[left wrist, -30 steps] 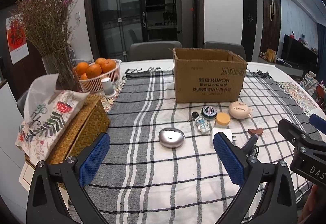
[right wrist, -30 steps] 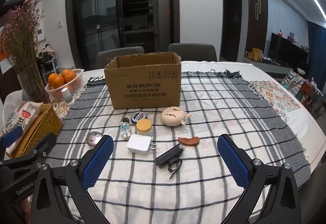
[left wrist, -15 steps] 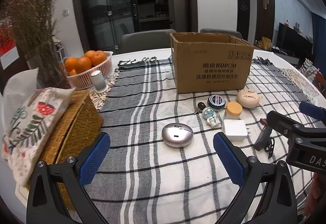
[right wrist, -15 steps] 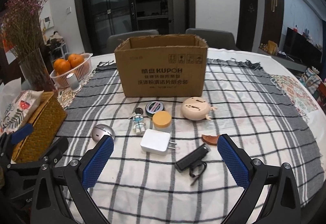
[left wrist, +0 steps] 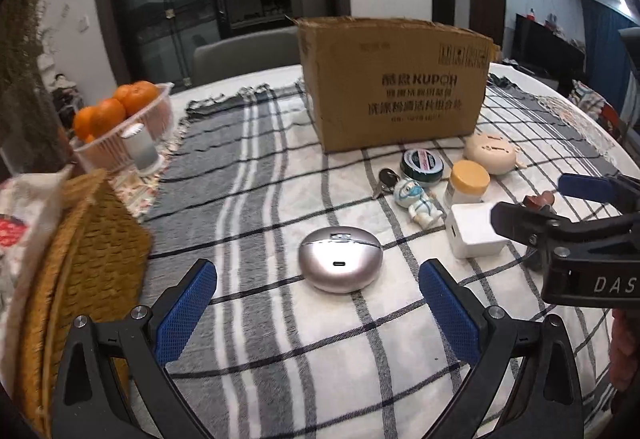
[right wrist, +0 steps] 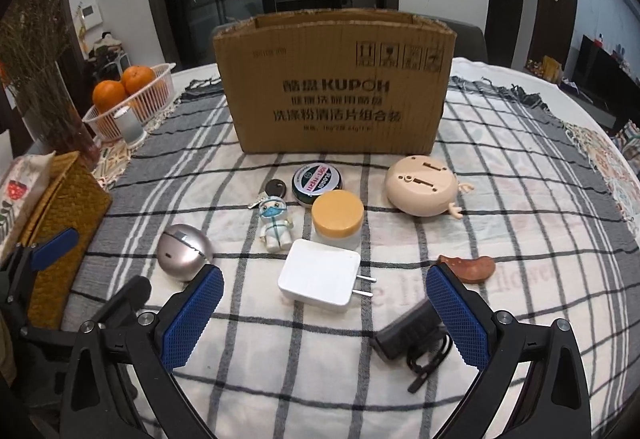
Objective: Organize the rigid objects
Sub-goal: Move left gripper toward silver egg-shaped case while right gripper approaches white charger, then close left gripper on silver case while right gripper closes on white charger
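- Progress: nothing is seen packed yet — all small items are laid out on the checked cloth (right wrist: 500,199) in front of the cardboard box (right wrist: 336,87); box interior isn't visible, so contents can't be told. Task is judged to be at its start.
- Left to do, approx. nine items: silver oval case (left wrist: 340,259), white charger (right wrist: 318,277), astronaut figurine (right wrist: 276,225), yellow-lidded jar (right wrist: 338,217), green tin (right wrist: 317,179), beige round gadget (right wrist: 420,185), brown curved piece (right wrist: 468,267), black clip device (right wrist: 412,333) w/ cord, dark key fob (right wrist: 276,188).
- Left gripper (left wrist: 318,293): pads held wide apart, nothing gripped; silver case lies just ahead, between the pads' lines but untouched.
- Right gripper (right wrist: 324,301): also spread wide, empty; charger sits between the pads, its prongs pointing toward the right pad.
- Room: items are clustered — jar, figurine and charger nearly touch, so a neighbour could be nudged. Silver case stands apart w/ free cloth all round.
- Edges: wicker tissue box (left wrist: 80,259) and orange basket (left wrist: 128,131) are on the left, well apart from the cluster. Box top is open — clearance over its front wall will be needed.
- The two grippers are close side by side; a clash is possible.
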The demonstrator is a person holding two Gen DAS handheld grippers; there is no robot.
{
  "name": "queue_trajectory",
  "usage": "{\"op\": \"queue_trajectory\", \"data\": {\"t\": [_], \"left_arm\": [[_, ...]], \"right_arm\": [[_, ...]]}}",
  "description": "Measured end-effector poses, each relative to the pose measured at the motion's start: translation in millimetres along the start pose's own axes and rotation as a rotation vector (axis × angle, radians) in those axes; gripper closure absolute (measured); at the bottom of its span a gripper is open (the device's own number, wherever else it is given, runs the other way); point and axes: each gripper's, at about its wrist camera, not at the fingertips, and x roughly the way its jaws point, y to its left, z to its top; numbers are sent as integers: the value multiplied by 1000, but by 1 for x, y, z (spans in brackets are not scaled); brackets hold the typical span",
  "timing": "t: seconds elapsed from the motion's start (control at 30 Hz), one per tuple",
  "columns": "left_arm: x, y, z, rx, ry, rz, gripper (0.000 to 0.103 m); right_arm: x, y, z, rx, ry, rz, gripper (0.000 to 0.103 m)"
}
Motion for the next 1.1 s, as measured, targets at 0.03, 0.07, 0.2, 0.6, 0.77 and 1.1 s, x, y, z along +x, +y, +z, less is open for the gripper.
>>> {"op": "queue_trajectory", "data": {"t": [0.03, 0.07, 0.2, 0.6, 0.77, 1.1], "left_arm": [[5, 1, 0, 1, 11, -9, 0], [10, 2, 0, -1, 16, -26, 0], [29, 2, 0, 5, 49, -47, 0], [63, -3, 5, 15, 110, -76, 6], [73, -3, 3, 2, 142, -83, 15], [77, -3, 4, -18, 137, -93, 38]], "right_arm": [[4, 0, 1, -1, 6, 1, 1], [7, 1, 2, -3, 12, -2, 1], [21, 4, 2, -16, 33, -16, 1], [60, -6, 3, 22, 129, -4, 6], [70, -9, 2, 29, 154, 3, 11], [77, -8, 3, 34, 160, 42, 27]]}}
